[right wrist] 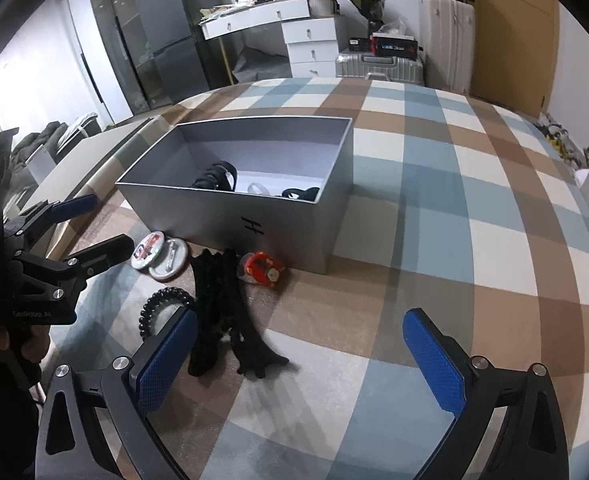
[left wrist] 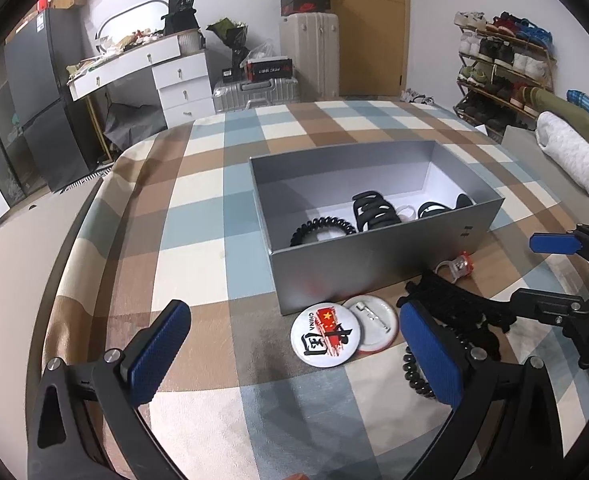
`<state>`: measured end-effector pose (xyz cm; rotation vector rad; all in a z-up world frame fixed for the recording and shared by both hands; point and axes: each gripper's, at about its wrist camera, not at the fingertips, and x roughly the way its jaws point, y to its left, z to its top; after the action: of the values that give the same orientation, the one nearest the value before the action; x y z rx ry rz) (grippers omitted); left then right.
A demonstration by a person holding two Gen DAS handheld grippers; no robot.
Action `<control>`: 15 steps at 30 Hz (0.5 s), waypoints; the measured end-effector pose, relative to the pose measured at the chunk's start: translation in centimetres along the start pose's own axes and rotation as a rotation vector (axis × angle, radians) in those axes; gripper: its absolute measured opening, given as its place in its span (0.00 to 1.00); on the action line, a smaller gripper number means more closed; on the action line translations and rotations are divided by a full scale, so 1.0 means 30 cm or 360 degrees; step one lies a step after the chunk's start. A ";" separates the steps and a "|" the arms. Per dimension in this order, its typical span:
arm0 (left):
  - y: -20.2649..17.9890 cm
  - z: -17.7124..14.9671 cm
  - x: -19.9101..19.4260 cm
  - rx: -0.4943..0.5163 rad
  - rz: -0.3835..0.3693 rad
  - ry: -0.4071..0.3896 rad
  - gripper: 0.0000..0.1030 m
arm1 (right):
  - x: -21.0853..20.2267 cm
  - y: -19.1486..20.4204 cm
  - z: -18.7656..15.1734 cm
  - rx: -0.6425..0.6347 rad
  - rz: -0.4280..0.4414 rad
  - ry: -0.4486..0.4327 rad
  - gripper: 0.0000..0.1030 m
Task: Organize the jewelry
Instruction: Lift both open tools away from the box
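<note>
The left gripper [left wrist: 294, 356] hangs over a checked cloth [left wrist: 198, 208] with its blue pads spread wide and nothing between them. Ahead sits a grey open box [left wrist: 378, 264] holding a black coil hair tie [left wrist: 322, 230], a black claw clip [left wrist: 374, 210] and other small pieces. Just in front of the box lie two round badges [left wrist: 344, 330], overlapping — one face up, one showing its pin. The right gripper [left wrist: 534, 272] reaches in from the right, jaws apart, above a black fuzzy piece [left wrist: 454, 304]

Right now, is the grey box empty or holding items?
Holding items: the open grey box contains a black coil hair tie and black hair clips.
</note>
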<state>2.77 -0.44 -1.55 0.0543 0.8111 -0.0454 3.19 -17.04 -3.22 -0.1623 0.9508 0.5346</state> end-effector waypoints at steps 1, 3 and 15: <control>0.000 -0.001 0.002 0.0000 0.0000 0.0007 0.99 | 0.003 -0.002 -0.001 0.0002 -0.0004 0.0009 1.00; 0.000 -0.005 0.003 0.0003 0.0000 0.0017 0.99 | 0.006 -0.004 -0.003 0.0007 0.0000 0.0022 1.00; 0.010 -0.009 0.007 -0.0012 0.0014 0.0038 0.99 | 0.037 0.035 -0.020 -0.0093 -0.0049 0.0075 1.00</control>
<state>2.74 -0.12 -1.86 0.0512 0.8349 -0.0333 2.71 -15.95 -4.36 -0.2426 0.9774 0.5320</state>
